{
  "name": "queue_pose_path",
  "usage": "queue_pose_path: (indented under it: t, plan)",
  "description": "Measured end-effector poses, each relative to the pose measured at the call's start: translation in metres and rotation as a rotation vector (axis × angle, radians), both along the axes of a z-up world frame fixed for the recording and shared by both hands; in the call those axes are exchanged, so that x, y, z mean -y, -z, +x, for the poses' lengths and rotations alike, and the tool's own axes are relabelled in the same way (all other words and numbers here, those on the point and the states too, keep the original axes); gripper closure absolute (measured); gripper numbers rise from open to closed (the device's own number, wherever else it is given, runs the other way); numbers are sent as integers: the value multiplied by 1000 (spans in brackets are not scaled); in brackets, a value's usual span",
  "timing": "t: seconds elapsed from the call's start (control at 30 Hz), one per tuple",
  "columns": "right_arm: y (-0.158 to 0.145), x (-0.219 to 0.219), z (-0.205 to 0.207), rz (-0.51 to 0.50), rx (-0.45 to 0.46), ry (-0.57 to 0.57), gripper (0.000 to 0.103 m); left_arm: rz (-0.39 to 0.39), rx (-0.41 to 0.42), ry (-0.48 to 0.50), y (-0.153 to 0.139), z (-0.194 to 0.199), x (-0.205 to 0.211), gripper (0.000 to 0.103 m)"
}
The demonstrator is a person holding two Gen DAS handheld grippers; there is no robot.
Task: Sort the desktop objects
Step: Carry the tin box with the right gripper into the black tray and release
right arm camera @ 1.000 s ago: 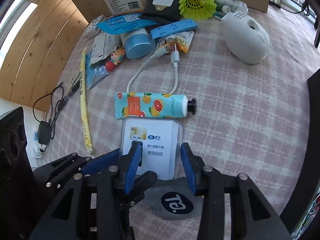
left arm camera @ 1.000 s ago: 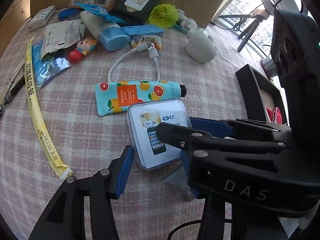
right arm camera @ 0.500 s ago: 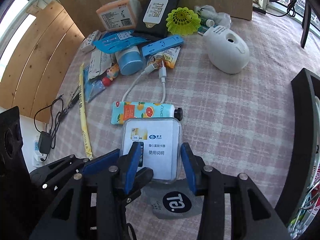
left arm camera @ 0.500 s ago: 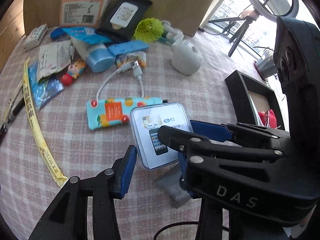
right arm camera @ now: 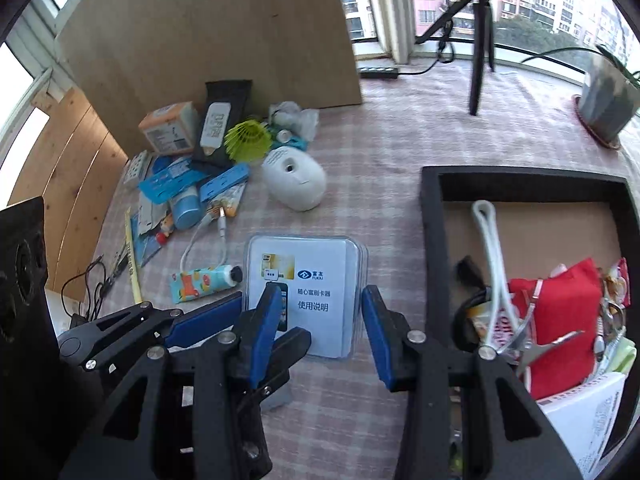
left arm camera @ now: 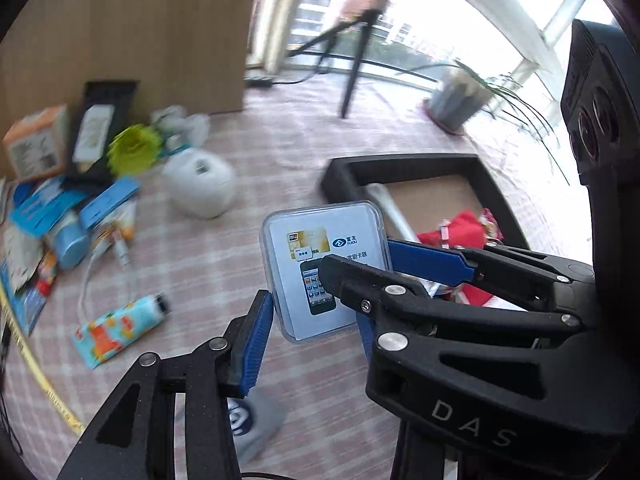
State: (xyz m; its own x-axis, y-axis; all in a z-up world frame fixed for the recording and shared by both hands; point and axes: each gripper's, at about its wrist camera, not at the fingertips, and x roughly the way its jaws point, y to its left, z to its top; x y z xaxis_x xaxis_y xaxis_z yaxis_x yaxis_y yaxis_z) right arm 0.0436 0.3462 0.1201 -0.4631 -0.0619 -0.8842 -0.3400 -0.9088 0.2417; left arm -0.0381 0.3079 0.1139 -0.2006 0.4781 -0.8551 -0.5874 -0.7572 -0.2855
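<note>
Several items are already lying in the black tray [right arm camera: 430, 240], among them a red pouch [right arm camera: 560, 312] and a white cord [right arm camera: 490, 248], while most of the clutter is still waiting in a pile [right arm camera: 200, 168] by the wooden board [right arm camera: 208, 28]. Both the left gripper [left arm camera: 316, 320] and the right gripper [right arm camera: 318, 316] are gripping the clear plastic case [right arm camera: 302, 292] between their jaws, holding it clear of the surface [right arm camera: 380, 152], just beside the tray. Checked pink cloth is covering the surface; a tripod [right arm camera: 478, 28] and a potted plant [right arm camera: 608, 100] are standing by the window.

Bright daylight from windows [left arm camera: 420, 32], overexposed glare there; left view motion-blurred; fisheye bending, dark vignette at edges.
</note>
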Motion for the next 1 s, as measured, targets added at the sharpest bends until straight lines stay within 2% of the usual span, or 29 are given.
queue_pose_path:
  t: [0.23,0.33,0.47,0.7,1.0]
  plan:
    - [-12,-68,54,43,16,159,62,23,-1,162,-8,38,-84,63]
    - [-13,-90,76,57,30,208,62,27,16,220,-7,54,-112,63]
    - [-13,-109,97,51,37,259,62,12,0,274,-7,72,-138,63]
    - [-13,-117,110,98,46,299,56,5,-19,314,-11,79,-140,63]
    - [-20,-101,97,108,28,265,51,0,-45,259,-14,61,-108,63]
